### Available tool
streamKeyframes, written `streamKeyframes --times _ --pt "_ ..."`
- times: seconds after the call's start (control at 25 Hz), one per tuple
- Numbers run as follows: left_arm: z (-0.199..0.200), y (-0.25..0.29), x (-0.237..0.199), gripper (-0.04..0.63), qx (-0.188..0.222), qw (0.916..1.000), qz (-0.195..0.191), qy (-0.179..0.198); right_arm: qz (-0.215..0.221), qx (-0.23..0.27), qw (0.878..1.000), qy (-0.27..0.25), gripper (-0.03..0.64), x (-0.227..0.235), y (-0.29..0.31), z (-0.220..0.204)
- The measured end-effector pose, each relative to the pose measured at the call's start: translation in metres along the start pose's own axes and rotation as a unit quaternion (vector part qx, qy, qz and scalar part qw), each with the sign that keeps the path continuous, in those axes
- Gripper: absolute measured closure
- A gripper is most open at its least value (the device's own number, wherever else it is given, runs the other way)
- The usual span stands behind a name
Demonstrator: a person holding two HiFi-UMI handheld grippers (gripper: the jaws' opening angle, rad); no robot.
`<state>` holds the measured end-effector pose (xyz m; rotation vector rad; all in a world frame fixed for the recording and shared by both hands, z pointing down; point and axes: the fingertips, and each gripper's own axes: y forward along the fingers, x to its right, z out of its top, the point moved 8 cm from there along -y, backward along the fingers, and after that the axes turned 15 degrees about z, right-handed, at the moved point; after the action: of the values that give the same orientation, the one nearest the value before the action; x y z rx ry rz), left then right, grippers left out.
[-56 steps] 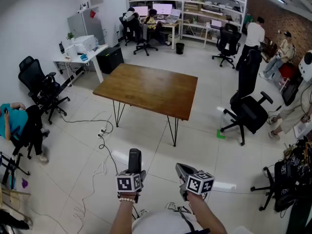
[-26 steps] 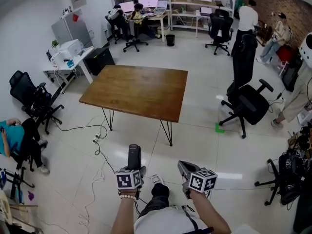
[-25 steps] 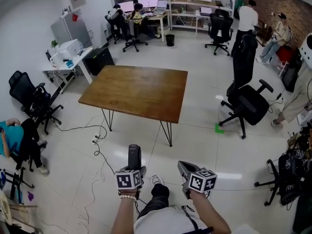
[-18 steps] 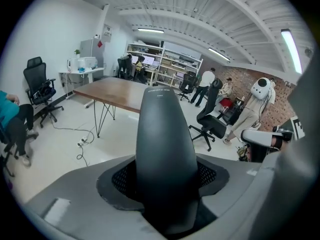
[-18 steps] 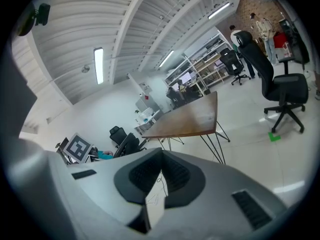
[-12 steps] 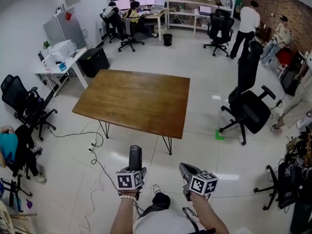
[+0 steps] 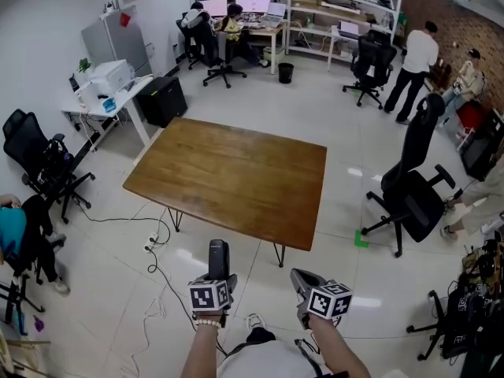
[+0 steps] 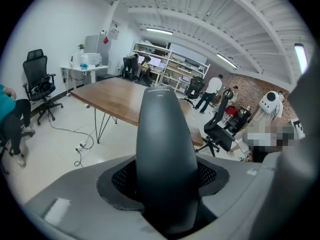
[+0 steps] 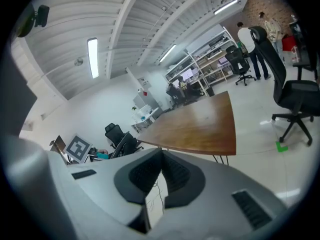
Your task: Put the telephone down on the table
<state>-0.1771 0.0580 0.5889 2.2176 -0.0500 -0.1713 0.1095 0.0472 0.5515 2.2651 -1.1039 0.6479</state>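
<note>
At the far left a black office chair [image 7: 35, 152] stands by a white desk [image 7: 118, 93] that carries a printer [image 7: 110, 75], and a cable [image 7: 161, 246] trails over the floor tiles towards me. My left hand-held gripper [image 7: 217, 278] is clamped on the telephone [image 7: 218, 257], a dark handset standing upright out of the jaws. In the left gripper view the telephone [image 8: 165, 154] fills the space between the pads and both press on its sides. I hold it over the floor, on the near side of the worktop [image 7: 236, 179] and well apart from it. The worktop is a brown wooden top on thin black legs. To the right, my right hand-held gripper [image 7: 303, 279] has its jaws together, the pad tips meeting in the right gripper view. Farther right a black swivel chair [image 7: 417, 199] stands beside a green mark [image 7: 361, 239] on the floor.
</note>
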Motion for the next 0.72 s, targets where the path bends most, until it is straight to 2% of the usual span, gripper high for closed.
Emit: streamKeyframes --times 0.24,0.72 --pt "0.019 0.021 -0.014 0.302 -0.005 1.0 -0.004 -0.001 -0.01 0.003 1.0 -0.001 0.611 0.009 0.021 0.014" --pt "0.056 0.045 -0.008 0.302 0.0 0.9992 -0.026 0.032 -0.043 0.025 0.999 0.007 0.611 0.022 0.024 0.024"
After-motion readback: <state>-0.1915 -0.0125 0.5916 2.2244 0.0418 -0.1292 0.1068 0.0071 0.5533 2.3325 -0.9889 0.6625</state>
